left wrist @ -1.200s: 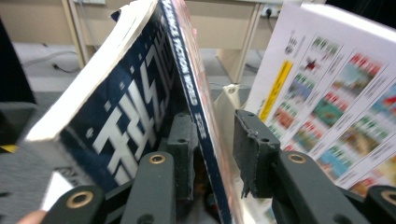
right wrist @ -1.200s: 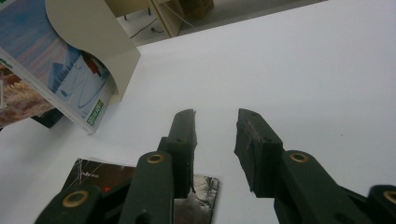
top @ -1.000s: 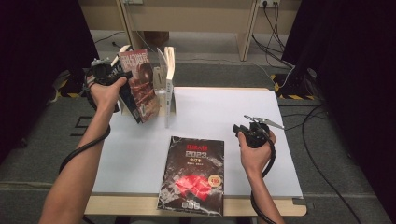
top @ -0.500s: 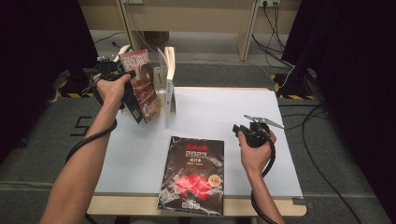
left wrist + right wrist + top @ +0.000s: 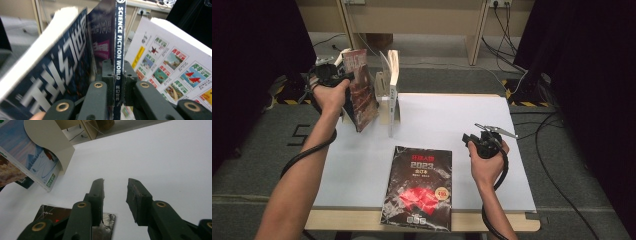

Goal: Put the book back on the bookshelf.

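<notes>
My left gripper [image 5: 343,78] is at the table's back left, shut on the spine of a thin magazine [image 5: 362,90] that it holds on edge and tilted, just left of the white book stand [image 5: 387,107]. Its jaws have just been closing with the magazine between them. In the left gripper view the spine [image 5: 120,30] reads "SCIENCE FICTION WORLD" and both pads [image 5: 107,75] press on it at the left gripper [image 5: 117,73]. My right gripper [image 5: 473,142] hovers open over the table's right side, jaws apart with nothing between them, right gripper [image 5: 115,186].
A black magazine [image 5: 419,187] lies flat at the front edge, its corner [image 5: 52,213] below my right jaws. A book [image 5: 393,70] stands in the stand, blue cover [image 5: 32,162] beside the curved bookend [image 5: 50,137]. A dark blue magazine [image 5: 50,75] leans at the left.
The left hand has risen slightly with the magazine, which now stands more upright and closer to the stand. The right hand has not moved.
</notes>
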A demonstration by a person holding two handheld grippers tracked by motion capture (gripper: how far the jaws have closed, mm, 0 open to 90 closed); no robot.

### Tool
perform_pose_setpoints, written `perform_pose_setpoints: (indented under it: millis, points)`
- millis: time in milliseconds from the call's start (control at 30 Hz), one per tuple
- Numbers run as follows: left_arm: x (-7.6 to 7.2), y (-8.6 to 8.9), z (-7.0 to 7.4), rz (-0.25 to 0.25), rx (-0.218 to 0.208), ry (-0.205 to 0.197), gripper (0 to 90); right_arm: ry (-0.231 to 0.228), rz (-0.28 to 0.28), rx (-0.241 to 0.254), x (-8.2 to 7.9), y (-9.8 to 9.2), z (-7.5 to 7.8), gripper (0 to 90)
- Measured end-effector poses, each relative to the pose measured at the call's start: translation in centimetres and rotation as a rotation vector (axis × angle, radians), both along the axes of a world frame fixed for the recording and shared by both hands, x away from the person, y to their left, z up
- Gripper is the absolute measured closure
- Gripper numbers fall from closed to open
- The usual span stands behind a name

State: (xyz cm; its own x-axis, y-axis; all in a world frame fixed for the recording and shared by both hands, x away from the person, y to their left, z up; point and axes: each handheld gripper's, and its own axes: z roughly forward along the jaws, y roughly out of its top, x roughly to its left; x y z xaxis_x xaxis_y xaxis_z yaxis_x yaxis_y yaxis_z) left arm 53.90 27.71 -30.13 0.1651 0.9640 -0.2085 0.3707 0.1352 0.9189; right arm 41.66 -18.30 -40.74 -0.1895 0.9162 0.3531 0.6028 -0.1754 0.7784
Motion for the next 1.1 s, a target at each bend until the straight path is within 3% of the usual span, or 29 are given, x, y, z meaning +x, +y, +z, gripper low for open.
perform_pose_setpoints:
  millis: [233, 267, 300, 467, 633, 833, 1100]
  points:
    - [0.7, -0.8, 0.1, 0.011, 0.041, -0.134, 83.6, 0.001, -0.002, -0.001, 0.0, 0.1, 0.0, 66.9]
    - [0.7, -0.8, 0.1, 0.011, 0.041, -0.134, 83.6, 0.004, -0.004, 0.002, 0.0, 0.1, 0.1, 66.8]
    - [0.9, -1.1, -0.3, 0.005, 0.050, -0.166, 83.6, -0.006, -0.001, -0.003, 0.0, -0.1, 0.2, 66.9]
    - [0.9, -1.3, -1.6, -0.005, 0.091, -0.193, 83.4, -0.017, -0.002, -0.003, -0.1, -0.2, 0.3, 66.8]
    - [0.6, -0.9, -2.4, -0.004, 0.105, -0.149, 83.2, -0.012, 0.001, 0.002, -0.5, -0.3, 0.0, 66.8]
    - [-0.2, -0.9, -3.0, -0.017, 0.108, -0.149, 82.8, -0.015, 0.003, -0.002, -0.7, -0.4, 0.2, 66.8]
    - [-0.7, -0.9, -3.0, -0.035, 0.088, -0.062, 81.2, -0.008, -0.008, 0.012, -1.2, -0.8, 0.2, 66.6]
